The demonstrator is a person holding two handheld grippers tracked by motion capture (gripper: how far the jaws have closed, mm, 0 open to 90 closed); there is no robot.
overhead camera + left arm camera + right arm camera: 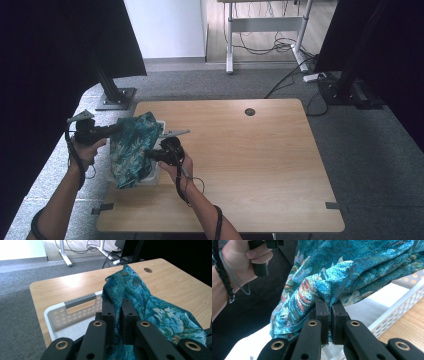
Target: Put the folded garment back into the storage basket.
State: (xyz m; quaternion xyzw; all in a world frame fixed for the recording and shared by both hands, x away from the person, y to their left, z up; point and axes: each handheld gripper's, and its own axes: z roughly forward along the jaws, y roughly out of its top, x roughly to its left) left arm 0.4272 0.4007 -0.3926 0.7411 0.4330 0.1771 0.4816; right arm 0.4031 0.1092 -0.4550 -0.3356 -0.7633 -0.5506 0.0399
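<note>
Teal woven cloth with a printed floral pattern [134,146], held up bunched over a white perforated plastic basket [150,176] at the left end of the desk [250,165], its lower folds hanging down into the basket. Pinched at its upper left edge by the left gripper [113,130], jaws closed nearly together on a fold, seen plainly in the left gripper view [117,315] with fabric trapped between the two black pads. Pinched lower on the right side by the right gripper [150,155], jaws likewise drawn tight on a gathered edge [329,315], a loose thread and hem trailing below. Judged light and very limp: no stiffness, draping and folding wherever unsupported, likely to slide or bunch rather than keep a shape. Somewhat grippy weave, so little risk of slipping out of a firm pinch, though a thin single layer could pull free if tugged hard. Best held at hems or corners, two points well apart, to spread it flat; a grab in the middle only gathers a wad. Basket [75,315] with a grey handle strip [81,300] on its far wall, light enough to be dragged along if cloth snags on the rim. Beyond, bare light wood, a round cable hole [249,111] near the far edge, grey carpet [350,140] and cables on the floor.
</note>
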